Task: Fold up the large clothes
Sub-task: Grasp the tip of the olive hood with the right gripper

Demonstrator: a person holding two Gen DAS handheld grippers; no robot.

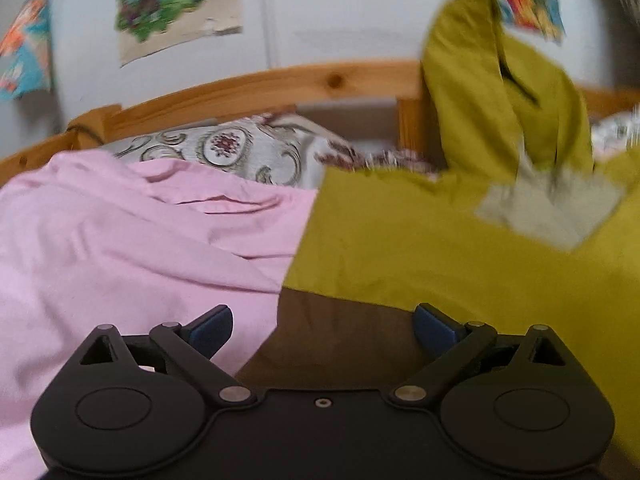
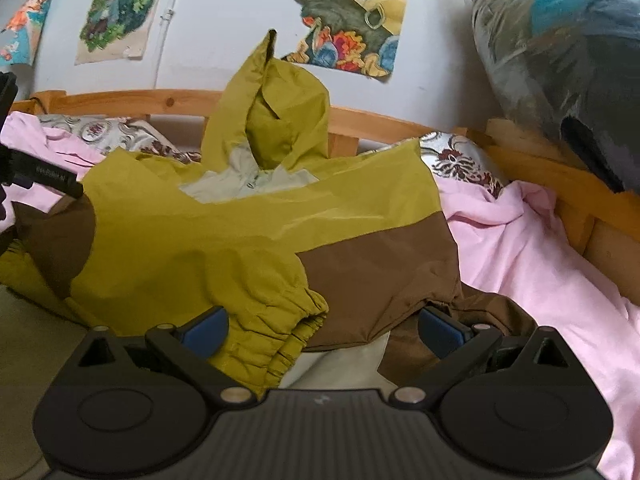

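Jacket [image 2: 256, 216], mustard and brown with its hood [image 2: 280, 120] standing up against the wooden bed frame [image 2: 120, 100], is lying spread over a pink sheet [image 2: 540, 264] on the bed. Left gripper [image 1: 322, 328] is hovering with jaws wide apart over the jacket's brown edge, gripping nothing. Right gripper [image 2: 322, 330] is also gaping wide, an elastic cuff [image 2: 296, 320] and brown hem lying between its fingers, pads not pressing. Patterned pillows [image 2: 460, 160] are sitting behind.
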